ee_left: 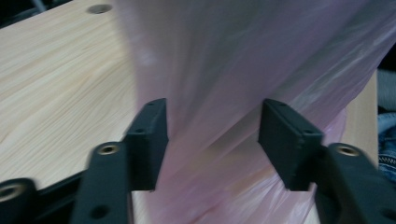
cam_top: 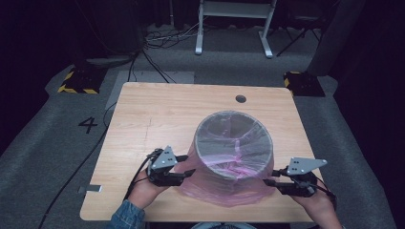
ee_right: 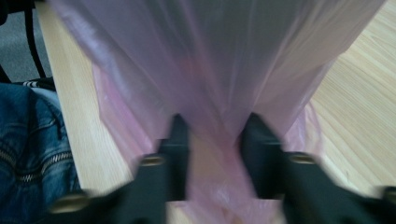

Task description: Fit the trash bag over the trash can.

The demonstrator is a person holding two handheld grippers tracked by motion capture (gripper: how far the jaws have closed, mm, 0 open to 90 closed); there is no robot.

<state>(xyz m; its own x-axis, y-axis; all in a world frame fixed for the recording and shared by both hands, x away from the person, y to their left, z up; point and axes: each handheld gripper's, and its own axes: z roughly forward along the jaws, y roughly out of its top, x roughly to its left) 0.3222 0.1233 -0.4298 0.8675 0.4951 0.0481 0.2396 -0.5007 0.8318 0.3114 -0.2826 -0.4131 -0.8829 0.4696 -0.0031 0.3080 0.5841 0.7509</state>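
Note:
A grey round bin [cam_top: 205, 143] stands on the wooden table [cam_top: 157, 114], lined with a thin pink plastic bag [cam_top: 224, 191] whose film hangs over the rim and down the outside. My left gripper [cam_top: 188, 164] is at the bin's left side. In the left gripper view its jaws [ee_left: 212, 135] stand wide apart with bag film [ee_left: 224, 70] between them, unpinched. My right gripper [cam_top: 273, 176] is at the bin's right side. Its jaws [ee_right: 215, 140] stand a little apart, with a bunched fold of the film [ee_right: 210, 56] running between them.
A round cable hole [cam_top: 240, 98] lies in the table's far side. The bin stands close to the table's front edge, where a person's denim sleeve [cam_top: 126, 214] comes in. Beyond the table are a white frame [cam_top: 234, 24], cables and yellow-black floor blocks [cam_top: 79, 81].

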